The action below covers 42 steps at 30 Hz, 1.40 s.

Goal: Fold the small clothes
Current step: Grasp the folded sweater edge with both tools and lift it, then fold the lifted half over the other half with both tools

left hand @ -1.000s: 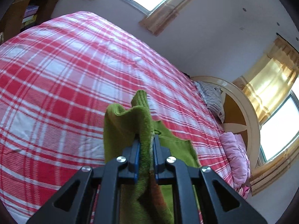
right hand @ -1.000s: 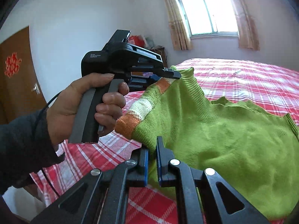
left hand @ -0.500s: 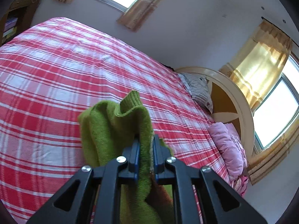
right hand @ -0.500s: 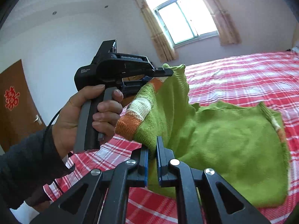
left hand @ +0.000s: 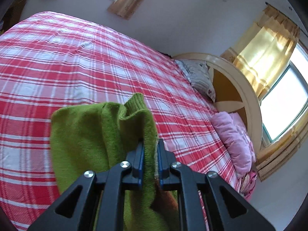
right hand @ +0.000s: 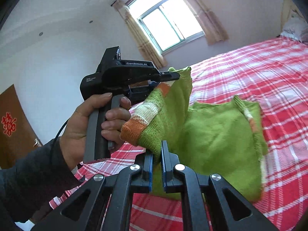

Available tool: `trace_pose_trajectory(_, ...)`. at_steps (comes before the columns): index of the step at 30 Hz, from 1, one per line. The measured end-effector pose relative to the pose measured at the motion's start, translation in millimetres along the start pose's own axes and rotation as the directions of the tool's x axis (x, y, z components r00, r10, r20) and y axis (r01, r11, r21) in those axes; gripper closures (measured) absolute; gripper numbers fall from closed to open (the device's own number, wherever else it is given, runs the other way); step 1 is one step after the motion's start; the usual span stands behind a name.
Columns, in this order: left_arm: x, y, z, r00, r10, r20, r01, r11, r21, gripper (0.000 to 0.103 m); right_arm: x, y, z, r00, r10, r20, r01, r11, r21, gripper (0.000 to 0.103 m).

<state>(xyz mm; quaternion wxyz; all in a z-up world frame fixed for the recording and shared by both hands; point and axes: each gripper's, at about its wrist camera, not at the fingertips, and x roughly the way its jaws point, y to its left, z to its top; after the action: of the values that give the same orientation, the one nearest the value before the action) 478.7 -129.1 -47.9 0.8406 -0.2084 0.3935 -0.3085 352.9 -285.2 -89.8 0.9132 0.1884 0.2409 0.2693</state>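
A small green knit sweater point(right hand: 209, 140) with orange and white sleeve stripes point(right hand: 143, 113) hangs above the red plaid bed point(right hand: 269, 80). My left gripper point(left hand: 149, 146) is shut on a green edge of the sweater point(left hand: 92, 134); it also shows in the right wrist view point(right hand: 173, 75), held by a hand, pinching the top edge. My right gripper point(right hand: 156, 152) is shut on the lower edge near the striped cuff. The sweater's far half is folded over on itself, its lower part resting on the bed.
The red plaid bedspread point(left hand: 77, 61) stretches ahead. A grey pillow point(left hand: 200, 79) and pink bedding point(left hand: 234, 140) lie by the round headboard point(left hand: 238, 88). Curtained windows point(right hand: 169, 19) are beyond. A brown door point(right hand: 11, 127) is at left.
Both grippers rose and moved over the bed with the sweater held. Its far part, spread wide a second ago, is now folded inward into a narrower shape.
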Motion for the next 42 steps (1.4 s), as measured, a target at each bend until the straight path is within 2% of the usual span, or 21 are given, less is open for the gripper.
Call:
trace_pose_trajectory(13,70.9,-26.7,-23.6,0.993,0.009,-0.121,-0.004,0.999,0.046,0.091,-30.0,-55.8,-23.4,0.999,-0.049,-0.010,0.050,0.988,0.144,0.097)
trace_pose_trajectory(16,84.9,-33.2,-32.7,0.990,0.030,-0.139,-0.019,0.997,0.081,0.091,-35.1,-64.1,-29.5,0.998,-0.067,-0.011,0.068,0.983,0.168,0.097)
trace_pose_trajectory(19,89.6,-43.0,-38.4,0.989,0.050,-0.138,-0.033,0.992,0.123,0.089,-39.8,-72.8,-34.9,0.996,-0.084,-0.014,0.086,0.975,0.204,0.097)
trace_pose_trajectory(21,79.7,-52.8,-41.1,0.992,0.019,-0.128,0.001,0.988,0.156,0.089,-43.2,-77.6,-39.6,0.996,-0.093,-0.016,0.095,0.970,0.224,0.097)
trace_pose_trajectory(23,66.1,-59.5,-42.2,0.995,0.041,-0.095,-0.021,0.978,0.206,0.077,-45.7,-82.8,-44.1,0.995,-0.101,-0.019,0.102,0.964,0.246,0.097)
trace_pose_trajectory(25,45.0,-63.2,-44.8,0.997,0.050,-0.056,-0.034,0.968,0.250,0.049,-47.9,-88.9,-48.8,0.994,-0.106,-0.026,0.109,0.955,0.275,0.096)
trace_pose_trajectory(27,22.4,-58.6,-50.3,0.997,0.071,-0.015,-0.064,0.960,0.273,0.035,-49.6,-93.2,-51.0,0.994,-0.107,-0.025,0.109,0.946,0.304,0.096)
trace_pose_trajectory(29,2.9,-45.6,-60.0,0.994,0.105,0.010,-0.104,0.951,0.292,0.033,-53.0,-93.2,-51.2,0.994,-0.107,-0.014,0.106,0.944,0.313,0.093)
trace_pose_trajectory(30,-4.3,-37.6,-65.7,0.990,0.138,0.020,-0.138,0.943,0.303,0.033,-55.8,-93.4,-51.4,0.992,-0.124,-0.006,0.120,0.941,0.317,0.083)
trace_pose_trajectory(31,-7.0,-30.5,-69.5,0.986,0.167,0.028,-0.167,0.937,0.308,0.031,-58.7,-94.4,-51.5,0.989,-0.150,-0.003,0.143,0.934,0.326,0.062)
trace_pose_trajectory(33,-17.9,-13.5,-82.2,0.969,0.244,0.051,-0.247,0.913,0.324,0.027,-71.3,-97.9,-51.6,0.980,-0.195,0.033,0.170,0.918,0.357,0.049)
trace_pose_trajectory(35,-28.0,3.3,-96.3,0.948,0.308,0.073,-0.314,0.886,0.341,0.026,-87.4,-89.6,-44.2,0.957,-0.279,0.080,0.240,0.915,0.323,0.049)
trace_pose_trajectory(37,-31.6,14.8,-106.6,0.942,0.327,0.075,-0.332,0.877,0.347,0.026,-89.6,-72.6,-31.9,0.946,-0.307,0.102,0.278,0.933,0.228,0.049)
trace_pose_trajectory(38,-31.7,19.3,-110.8,0.942,0.327,0.071,-0.331,0.878,0.346,0.025,-85.3,-63.0,-22.4,0.949,-0.299,0.102,0.279,0.945,0.172,0.049)
trace_pose_trajectory(42,-30.9,27.1,-115.1,0.947,0.315,0.068,-0.320,0.891,0.322,0.022,-47.7,-34.1,12.8,0.984,-0.170,0.046,0.169,0.985,0.026,0.049)
